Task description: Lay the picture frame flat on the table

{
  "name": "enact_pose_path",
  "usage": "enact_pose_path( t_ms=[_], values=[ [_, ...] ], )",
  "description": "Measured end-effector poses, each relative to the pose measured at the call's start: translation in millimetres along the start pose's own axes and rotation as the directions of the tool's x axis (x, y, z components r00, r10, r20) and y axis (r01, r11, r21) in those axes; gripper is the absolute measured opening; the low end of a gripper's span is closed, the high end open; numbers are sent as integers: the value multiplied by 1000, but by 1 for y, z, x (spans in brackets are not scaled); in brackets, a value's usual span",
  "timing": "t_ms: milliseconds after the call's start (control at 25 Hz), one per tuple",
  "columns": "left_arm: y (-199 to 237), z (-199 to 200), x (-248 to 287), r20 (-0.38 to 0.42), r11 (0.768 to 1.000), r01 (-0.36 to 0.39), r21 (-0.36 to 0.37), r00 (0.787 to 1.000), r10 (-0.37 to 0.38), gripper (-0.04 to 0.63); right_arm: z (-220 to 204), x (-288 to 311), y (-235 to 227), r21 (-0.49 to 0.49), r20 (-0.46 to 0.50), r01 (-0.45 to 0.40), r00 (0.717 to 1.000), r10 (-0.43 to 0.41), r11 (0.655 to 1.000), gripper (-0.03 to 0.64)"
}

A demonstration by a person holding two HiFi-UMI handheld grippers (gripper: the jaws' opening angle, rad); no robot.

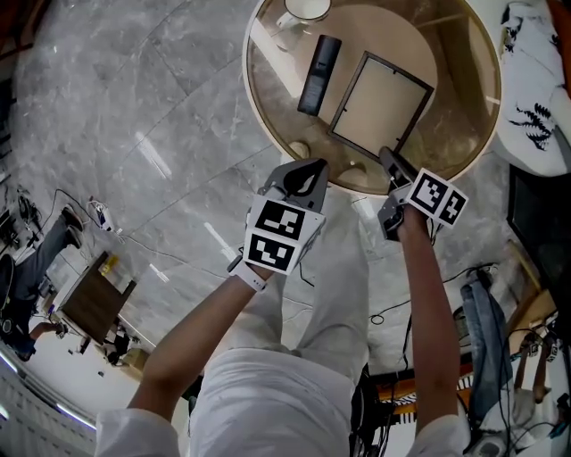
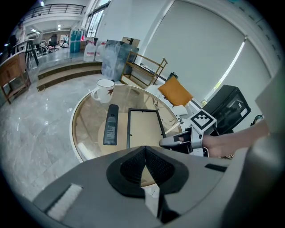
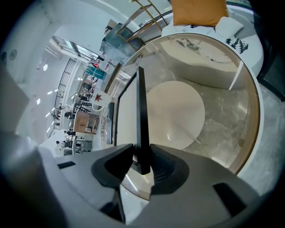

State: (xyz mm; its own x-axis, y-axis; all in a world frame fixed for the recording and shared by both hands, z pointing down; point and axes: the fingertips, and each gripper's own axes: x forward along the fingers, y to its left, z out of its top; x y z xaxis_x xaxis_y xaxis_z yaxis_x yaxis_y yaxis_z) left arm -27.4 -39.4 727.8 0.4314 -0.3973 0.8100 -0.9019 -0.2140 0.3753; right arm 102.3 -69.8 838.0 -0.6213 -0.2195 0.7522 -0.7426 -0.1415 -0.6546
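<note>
Frame (image 1: 382, 105) flat on desk (image 1: 455, 98), near corner between the parted jaws of right hand-held gripper (image 1: 390, 165). Pads off the black edge, with a gap on one side; not pinched. Probably the release that ends the lay-down.

Draw straight back along the jaw line. Keep both pads clear of the moulding so as not to drag or tip it, and lift only after clearing the corner. Mind the glass: smooth and hard, likely to let a nudged frame slide.

Thin and rectangular, with narrow matt black moulding round a plain beige panel; light and stiff by the look.

Round top of clear, amber-tinted glass with a pale rim, over grey marble floor.

Slim black remote (image 1: 318, 75) alongside the frame, near but not touching. Beyond it, white mug (image 1: 306, 7) with a red leaf print.

Left hand-held gripper (image 1: 308, 170) by the desk's near edge, jaws together on nothing, apart from the frame.
</note>
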Motion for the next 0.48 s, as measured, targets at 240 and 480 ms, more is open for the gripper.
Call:
enact_pose_path(
  t_ms=[240,480],
  values=[
    [-4,-1,9,-8,1000,-8,6,1000,8,5,1,3,-9,-15,-9,41,999,-41,999,103],
    [-9,3,12,-9,1000,-4,21,1000,5,5,0,5,-20,-44,-19,122,992,-123,992,110]
  ],
)
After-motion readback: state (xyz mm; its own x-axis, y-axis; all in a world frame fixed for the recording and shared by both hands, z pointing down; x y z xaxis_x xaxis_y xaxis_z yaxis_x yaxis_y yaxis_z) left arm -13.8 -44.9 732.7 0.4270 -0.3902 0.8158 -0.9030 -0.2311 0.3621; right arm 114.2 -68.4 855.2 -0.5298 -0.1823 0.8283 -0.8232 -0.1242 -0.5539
